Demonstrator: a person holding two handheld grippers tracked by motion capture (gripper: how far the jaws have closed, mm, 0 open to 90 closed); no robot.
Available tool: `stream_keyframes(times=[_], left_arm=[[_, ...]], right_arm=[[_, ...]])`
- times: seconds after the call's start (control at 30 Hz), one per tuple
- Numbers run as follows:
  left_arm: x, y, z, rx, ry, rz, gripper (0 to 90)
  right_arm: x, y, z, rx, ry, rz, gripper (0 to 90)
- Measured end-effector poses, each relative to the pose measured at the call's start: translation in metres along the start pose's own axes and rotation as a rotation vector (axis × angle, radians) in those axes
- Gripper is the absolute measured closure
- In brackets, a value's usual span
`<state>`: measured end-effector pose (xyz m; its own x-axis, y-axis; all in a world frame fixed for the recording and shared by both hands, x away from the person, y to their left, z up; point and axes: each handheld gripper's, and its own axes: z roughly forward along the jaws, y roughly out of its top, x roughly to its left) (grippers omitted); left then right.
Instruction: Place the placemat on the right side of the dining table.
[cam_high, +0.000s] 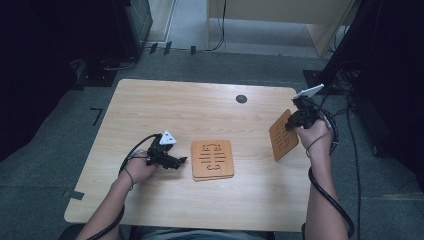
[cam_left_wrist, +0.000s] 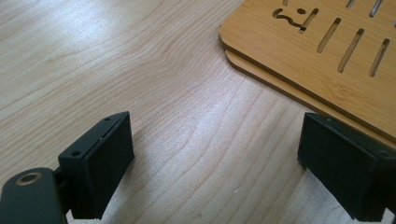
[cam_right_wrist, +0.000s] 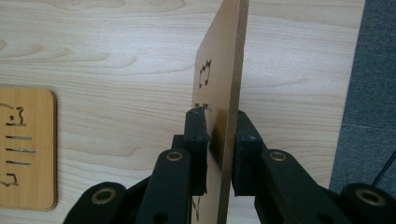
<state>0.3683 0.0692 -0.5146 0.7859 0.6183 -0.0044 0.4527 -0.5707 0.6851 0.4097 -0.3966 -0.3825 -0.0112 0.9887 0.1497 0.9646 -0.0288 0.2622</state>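
- Gripping a thin wooden board edge-on, the right gripper has its two black jaws clamped on either face of it, pads pressed flat against the wood.
- That held board stands nearly upright and tilted over the right side of the table; in the high view its bottom corner seems down at the tabletop, can't tell if it's actually touching.
- It sits pretty close to the table's right edge, with grey carpet just past it in the right gripper view.
- The right hand is just behind it, cable looping off the table side.
- The left gripper is wide open, nothing between the jaws, just bare wood grain.
- Its jaws point at the near-left corner of the stacked boards, two slotted ones lying flat with the lower one's edge peeking out under the top one. One jaw is right at that edge.
- In the high view the stack is mid-table, with the left gripper just beside its left edge.
- Plenty of open tabletop between the stack and the held board, and across the whole far half, apart from a small dark round cap near the back edge.
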Motion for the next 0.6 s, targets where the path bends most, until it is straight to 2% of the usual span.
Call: stream_keyframes(times=[0.17,0.6], left_arm=[[0.0,0.0,0.0,0.0,0.0,0.0,9.6],[0.0,0.0,0.0,-0.001,-0.001,0.002,9.6]], right_arm=[[-0.004,-0.001,0.0,0.002,-0.006,-0.002,79.0],[-0.018,-0.005,0.002,0.019,-0.003,0.03,76.5]])
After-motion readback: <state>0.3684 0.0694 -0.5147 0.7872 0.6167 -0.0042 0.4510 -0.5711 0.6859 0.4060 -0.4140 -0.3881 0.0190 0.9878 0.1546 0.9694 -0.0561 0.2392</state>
